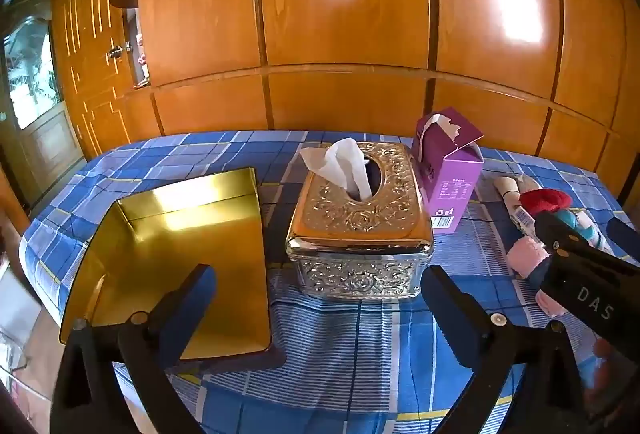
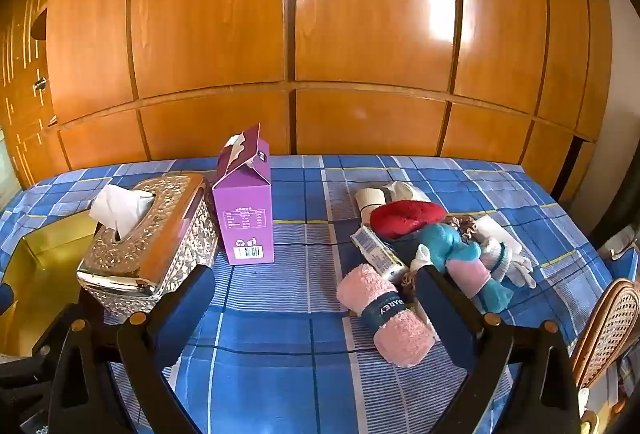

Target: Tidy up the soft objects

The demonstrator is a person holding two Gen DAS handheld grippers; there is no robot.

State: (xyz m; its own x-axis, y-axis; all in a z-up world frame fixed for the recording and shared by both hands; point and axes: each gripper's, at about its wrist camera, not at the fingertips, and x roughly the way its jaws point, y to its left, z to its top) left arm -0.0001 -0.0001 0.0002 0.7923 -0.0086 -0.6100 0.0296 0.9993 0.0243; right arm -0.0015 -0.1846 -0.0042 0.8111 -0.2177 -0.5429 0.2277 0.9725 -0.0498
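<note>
Softness rules here: the rolled pink terry towel with a dark paper band (image 2: 386,314) lies on the bench between the right hand-held gripper (image 2: 316,284) fingers, jaws wide, empty. Light, compressible; grip at the band. Left hand-held gripper (image 1: 320,284) also wide.

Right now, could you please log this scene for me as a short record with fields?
surface: blue checked cloth
container: open gold tin, empty inside, left of the tissue box
tissue box: ornate metal tissue box, tissue sticking out
carton: purple carton, upright, top torn open
soft pile: pink rolled towel, red cloth, teal plush
left gripper: open, holding nothing
right gripper: open, near the towel
</note>
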